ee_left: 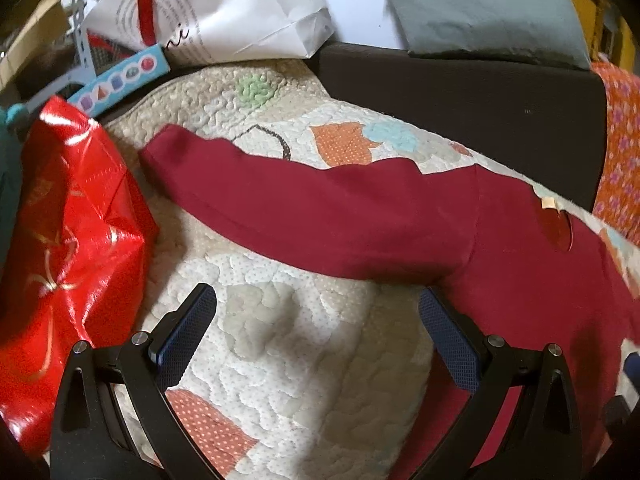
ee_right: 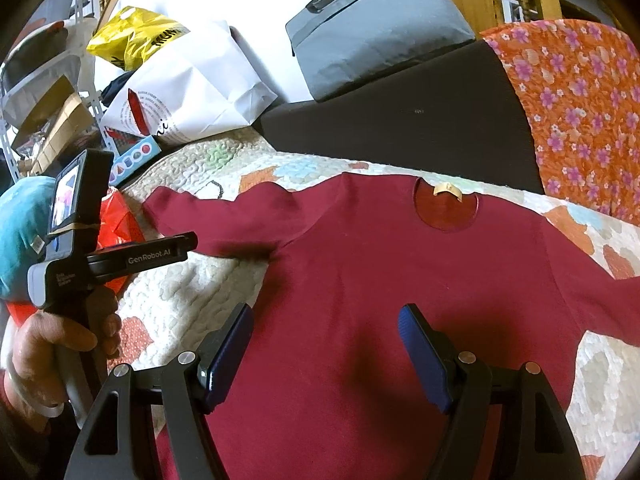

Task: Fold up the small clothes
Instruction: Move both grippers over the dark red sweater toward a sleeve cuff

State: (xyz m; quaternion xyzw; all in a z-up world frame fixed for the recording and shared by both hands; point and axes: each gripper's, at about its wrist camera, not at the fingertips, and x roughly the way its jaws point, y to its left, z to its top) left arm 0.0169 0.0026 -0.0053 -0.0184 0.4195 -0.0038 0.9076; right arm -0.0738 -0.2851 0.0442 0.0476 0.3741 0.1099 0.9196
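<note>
The dark red long-sleeved shirt (ee_right: 380, 280) lies flat, front down, on the quilted bedspread (ee_left: 280, 352), sleeves stretched out sideways, ready for folding. The left gripper (ee_left: 316, 320) hovers just below the left sleeve (ee_left: 280, 204), near the armpit seam, jaws spread wide and empty (probably lining up to pinch the sleeve inward). The right gripper (ee_right: 326, 340) hangs over the shirt's body below the neckline (ee_right: 446, 208), likewise released, grasping nothing.
</note>
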